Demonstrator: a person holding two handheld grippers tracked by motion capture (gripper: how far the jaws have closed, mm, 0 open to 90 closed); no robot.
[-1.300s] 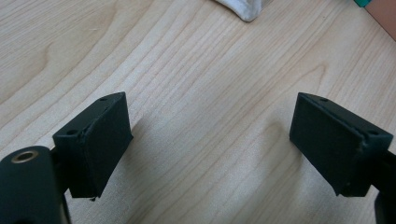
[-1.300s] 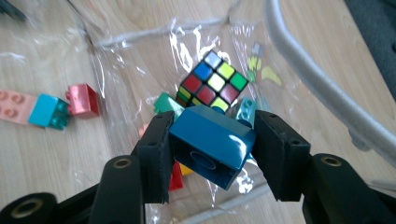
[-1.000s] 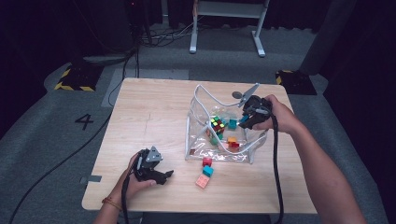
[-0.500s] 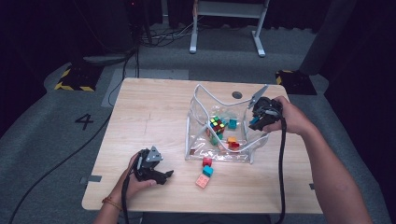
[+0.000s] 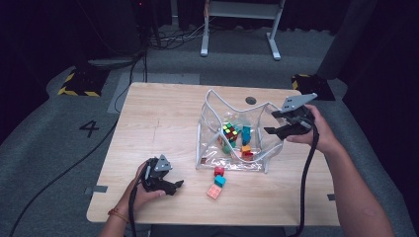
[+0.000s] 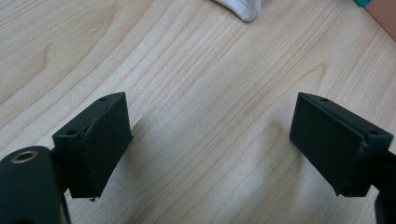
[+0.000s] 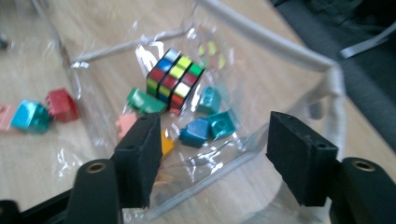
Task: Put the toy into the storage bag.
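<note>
Change: the right gripper [image 5: 274, 131] is drawing back from over the clear bag [image 5: 212, 106] to its right edge, its jaws just opening, nothing between them.
Right gripper: jaws spread, hovering beside the bag's right wall.
Left gripper [image 5: 179, 186]: jaws spread, resting on the table [image 5: 153, 118], nothing between them.
Bag contents: a puzzle cube [image 7: 173, 79] and small blocks [image 7: 208, 123] are lying inside.
Outside: a red block [image 5: 218, 171], blue block [image 5: 220, 180] and pink block [image 5: 214, 191] are sitting just in front of the bag.

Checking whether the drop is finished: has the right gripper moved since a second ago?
Yes. The right gripper has drawn back from above the clear plastic bag toward the table's right edge, its jaws just opening, nothing between them.
</note>
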